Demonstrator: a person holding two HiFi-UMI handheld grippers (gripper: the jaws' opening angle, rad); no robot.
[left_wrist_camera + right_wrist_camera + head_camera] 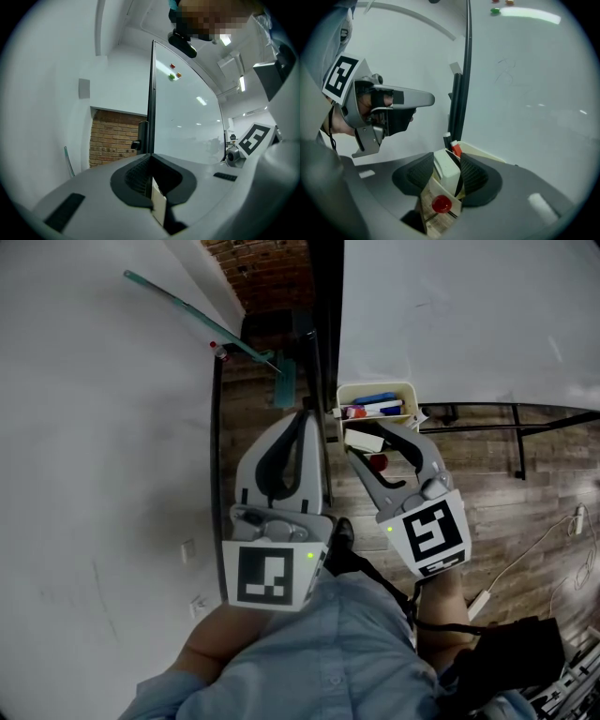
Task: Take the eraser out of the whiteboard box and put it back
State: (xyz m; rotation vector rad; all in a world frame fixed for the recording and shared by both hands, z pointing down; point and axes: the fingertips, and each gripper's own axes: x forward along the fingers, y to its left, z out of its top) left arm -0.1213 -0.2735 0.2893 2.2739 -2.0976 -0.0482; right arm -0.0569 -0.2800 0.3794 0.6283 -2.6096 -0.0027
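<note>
— Where is the eraser [446,174]?
— Upright between the jaws of the right gripper [448,158], at the near edge of the box [411,397], just this side of the markers [377,407]. I cannot tell whether its foot sits in the box or in front of it.

— Is it pinched?
— No firm pinch shows. The jaws are spread wide. The pad on the left looks to lie against the white body. A dark strip runs between the eraser and the pad on the right, and I cannot tell whether that is felt or a gap.

— And the box?
— It is cream and sits on the whiteboard [469,315], just right of the black frame [151,93]. The markers lie inside it.

— Anything under the eraser?
— A red round thing [441,204] shows through the gap at the root of the jaws, with wood floor [525,521] behind it.

— What about the left gripper [151,159]?
— It is left of the right one, near it but not touching, and points at the frame. Its tips are pressed together with nothing between them. A pale slab [158,208] shows in the gap behind the tips. I cannot tell what it is.

— What is further off?
— A white wall [94,427] on the left, and brick [112,136] far beyond, between wall and frame.
</note>
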